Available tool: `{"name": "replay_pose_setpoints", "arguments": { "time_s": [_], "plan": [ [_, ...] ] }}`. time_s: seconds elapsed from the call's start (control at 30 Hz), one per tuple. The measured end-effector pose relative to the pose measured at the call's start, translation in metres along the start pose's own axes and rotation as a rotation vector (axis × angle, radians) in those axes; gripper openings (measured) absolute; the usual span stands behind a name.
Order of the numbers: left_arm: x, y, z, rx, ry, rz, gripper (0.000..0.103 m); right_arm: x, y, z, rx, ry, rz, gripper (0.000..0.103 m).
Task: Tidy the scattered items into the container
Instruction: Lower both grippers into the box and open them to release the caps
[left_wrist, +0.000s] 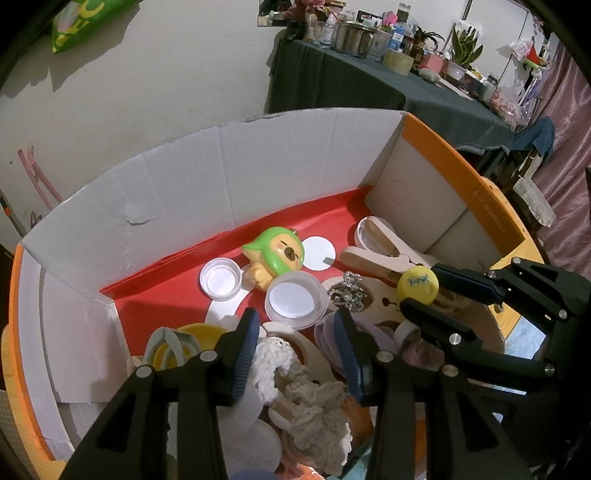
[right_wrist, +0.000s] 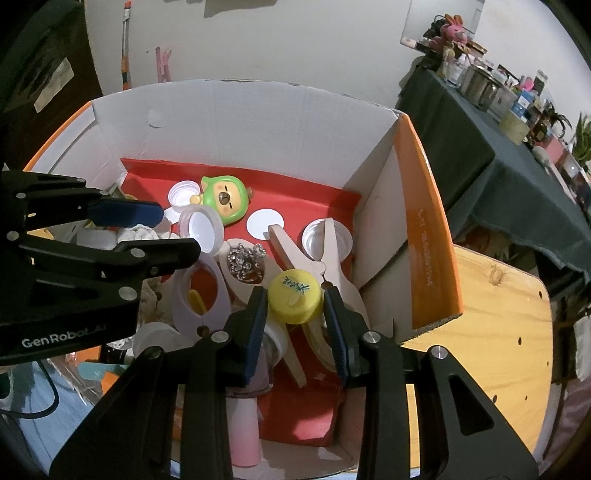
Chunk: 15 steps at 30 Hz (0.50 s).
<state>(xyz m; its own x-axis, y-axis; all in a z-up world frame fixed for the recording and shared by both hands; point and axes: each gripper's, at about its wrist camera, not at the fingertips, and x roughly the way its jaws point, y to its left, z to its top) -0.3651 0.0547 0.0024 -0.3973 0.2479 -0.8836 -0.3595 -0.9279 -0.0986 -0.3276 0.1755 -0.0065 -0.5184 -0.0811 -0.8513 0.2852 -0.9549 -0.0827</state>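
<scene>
Nearest, the left gripper (left_wrist: 295, 350) hangs over a cream crocheted cloth (left_wrist: 314, 406) at the near edge of the white-and-orange cardboard box (left_wrist: 221, 166), fingers spread either side, not visibly pressing. The right gripper (right_wrist: 295, 314) straddles a yellow plastic bottle cap (right_wrist: 294, 301) already inside, by the box's right wall; whether its pads touch is unclear. The step looks like dropping off; next comes lifting clear. Farther in, a green-hooded toy figure (left_wrist: 275, 256) leaves bare red floor along the back wall.

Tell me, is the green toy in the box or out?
In. The green toy lies on the red floor of the box, among round lids, with the white cardboard walls standing around it.
</scene>
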Motion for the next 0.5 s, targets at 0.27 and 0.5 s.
{"name": "replay_pose_setpoints", "arguments": {
  "time_s": [0.27, 0.5],
  "plan": [
    [-0.0081, 0.0012, -0.001, -0.006, -0.019, -0.004, 0.052, -0.0033, 0.0014, -0.0005, 0.005, -0.015, -0.005, 0.054],
    [-0.0102, 0.0013, -0.0011, -0.006, -0.02, -0.005, 0.052, -0.0074, 0.0061, -0.0025, -0.012, -0.022, -0.009, 0.058]
  ]
}}
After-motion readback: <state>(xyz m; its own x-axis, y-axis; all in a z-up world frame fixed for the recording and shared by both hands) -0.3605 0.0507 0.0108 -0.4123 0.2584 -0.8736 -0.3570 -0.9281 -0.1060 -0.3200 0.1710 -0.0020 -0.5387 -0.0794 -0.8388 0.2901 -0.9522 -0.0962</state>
